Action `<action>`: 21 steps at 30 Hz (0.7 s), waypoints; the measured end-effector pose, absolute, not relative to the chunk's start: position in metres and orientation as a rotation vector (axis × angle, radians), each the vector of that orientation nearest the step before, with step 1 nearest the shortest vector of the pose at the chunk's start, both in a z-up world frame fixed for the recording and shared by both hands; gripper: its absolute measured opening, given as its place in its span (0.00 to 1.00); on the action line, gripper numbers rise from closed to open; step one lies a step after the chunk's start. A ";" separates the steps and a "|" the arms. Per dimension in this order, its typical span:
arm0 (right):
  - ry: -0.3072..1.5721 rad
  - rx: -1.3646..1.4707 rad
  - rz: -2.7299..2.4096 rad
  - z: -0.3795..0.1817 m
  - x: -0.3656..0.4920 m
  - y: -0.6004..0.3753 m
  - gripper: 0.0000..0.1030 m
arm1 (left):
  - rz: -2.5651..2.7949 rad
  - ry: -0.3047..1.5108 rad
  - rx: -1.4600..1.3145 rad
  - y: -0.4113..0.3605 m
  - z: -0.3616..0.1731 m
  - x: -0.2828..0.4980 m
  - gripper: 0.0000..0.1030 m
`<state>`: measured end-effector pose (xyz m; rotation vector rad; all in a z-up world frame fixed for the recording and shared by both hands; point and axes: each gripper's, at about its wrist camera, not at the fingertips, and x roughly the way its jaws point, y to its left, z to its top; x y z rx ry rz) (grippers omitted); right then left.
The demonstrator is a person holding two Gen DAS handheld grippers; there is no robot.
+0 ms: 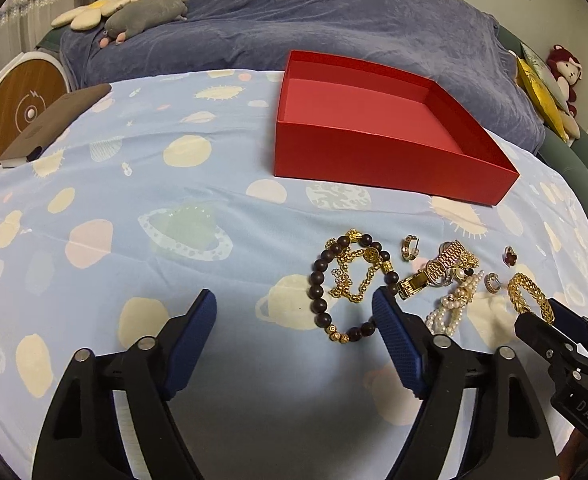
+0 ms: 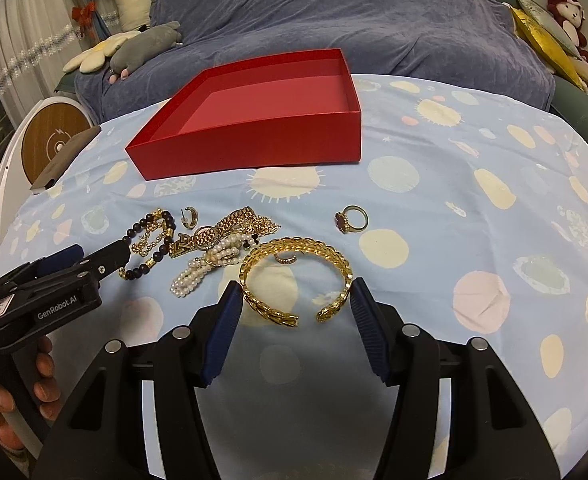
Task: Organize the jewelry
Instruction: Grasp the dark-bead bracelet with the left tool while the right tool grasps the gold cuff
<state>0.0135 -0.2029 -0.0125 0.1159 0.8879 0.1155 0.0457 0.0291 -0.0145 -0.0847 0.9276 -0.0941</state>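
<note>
Right tongs [image 2: 294, 304]: jaws stand either side of the open gold chain-link cuff bangle [image 2: 294, 276], which lies flat on the worktop; the right blue pad [image 2: 364, 310] meets the bangle's right edge and the left pad sits just beside its left edge; a firm grip cannot be confirmed.
Left tongs [image 1: 294, 312]: jaws wide, nothing clamped; the right pad [image 1: 390, 320] sits against the near right part of the dark wooden bead bracelet with gold spacers [image 1: 322, 292]; the left pad rests over bare cloth.
Jewelry heap: a gold watch with a link band [image 1: 434, 272] and white pearl strands [image 1: 454, 304] lie tangled between the bead bracelet and the bangle.
Loose pieces: a small gold hoop earring [image 1: 409, 247] lies just beyond the heap; a gold ring with a dark red stone [image 2: 352, 219] lies apart, to the far right of the bangle.
Red cardboard box [image 2: 254, 136]: open and empty, on the far side of the jewelry.
Worktop [image 2: 474, 208]: covered by a pale blue cloth printed with planets.
Hand [image 2: 6, 392]: grips the left tongs' handle at the near left.
</note>
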 end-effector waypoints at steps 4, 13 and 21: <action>0.880 0.121 0.113 -0.010 0.013 -0.206 0.53 | -0.089 0.923 -0.041 0.023 -0.020 0.048 0.53; 0.875 0.125 0.118 -0.007 0.011 -0.207 0.53 | -0.126 0.914 -0.013 0.017 -0.020 0.046 0.05; 0.846 0.129 0.129 0.004 0.004 -0.207 0.53 | -0.207 0.865 -0.069 0.019 0.005 0.034 0.05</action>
